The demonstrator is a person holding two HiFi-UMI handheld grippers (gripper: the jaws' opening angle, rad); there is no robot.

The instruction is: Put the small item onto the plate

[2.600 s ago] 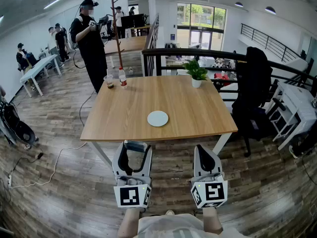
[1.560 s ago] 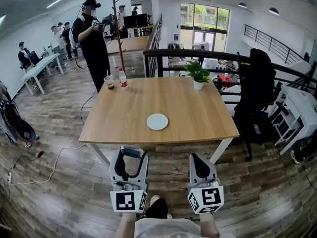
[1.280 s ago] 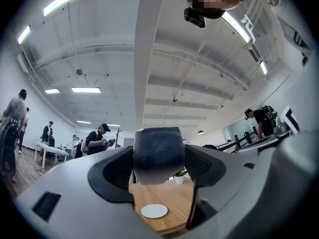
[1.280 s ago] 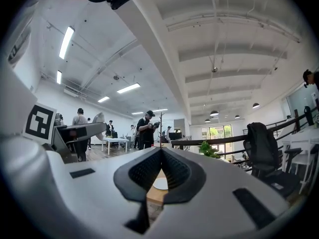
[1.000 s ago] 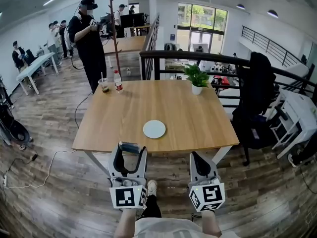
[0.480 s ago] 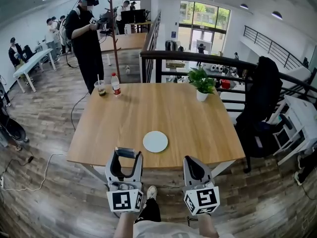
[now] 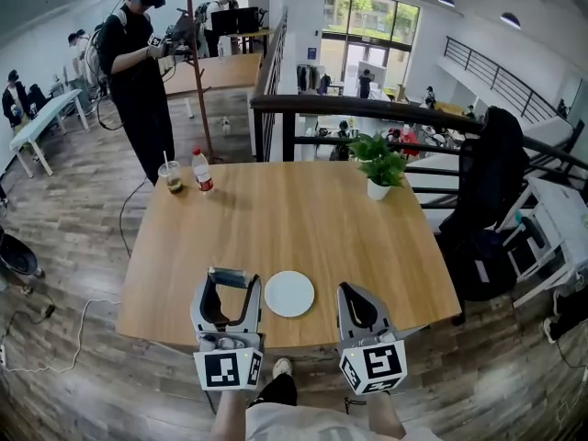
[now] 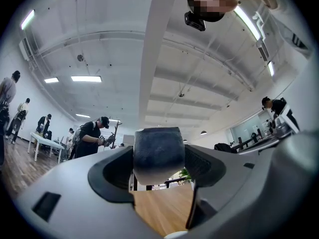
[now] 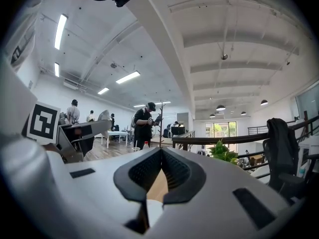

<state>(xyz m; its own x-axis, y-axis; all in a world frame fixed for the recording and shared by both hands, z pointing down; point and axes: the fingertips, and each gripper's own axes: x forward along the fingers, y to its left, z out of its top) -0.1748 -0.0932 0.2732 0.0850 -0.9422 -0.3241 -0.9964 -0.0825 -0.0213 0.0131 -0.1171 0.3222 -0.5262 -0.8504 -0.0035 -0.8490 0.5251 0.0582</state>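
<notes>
A round white plate (image 7: 289, 294) lies on the wooden table (image 7: 294, 219) close to its near edge. My left gripper (image 7: 230, 280) hovers just left of the plate, shut on a small dark blue-grey block (image 7: 231, 275). In the left gripper view the small block (image 8: 158, 155) fills the gap between the jaws of the left gripper (image 8: 158, 159). My right gripper (image 7: 353, 299) hangs just right of the plate over the table's edge. Its jaws touch with nothing between them, as the right gripper view shows for the right gripper (image 9: 160, 158).
A potted plant (image 7: 379, 168) stands at the table's far right; a bottle (image 7: 201, 170) and a drink cup (image 7: 172, 176) at its far left. A person in black (image 7: 136, 72) stands beyond. A chair draped in a dark coat (image 7: 491, 209) is at the right, a railing (image 7: 367, 108) behind.
The view has closed in on the table. Both grippers, formerly over the floor, are now at the near table edge on either side of the plate. The left still holds the block.
</notes>
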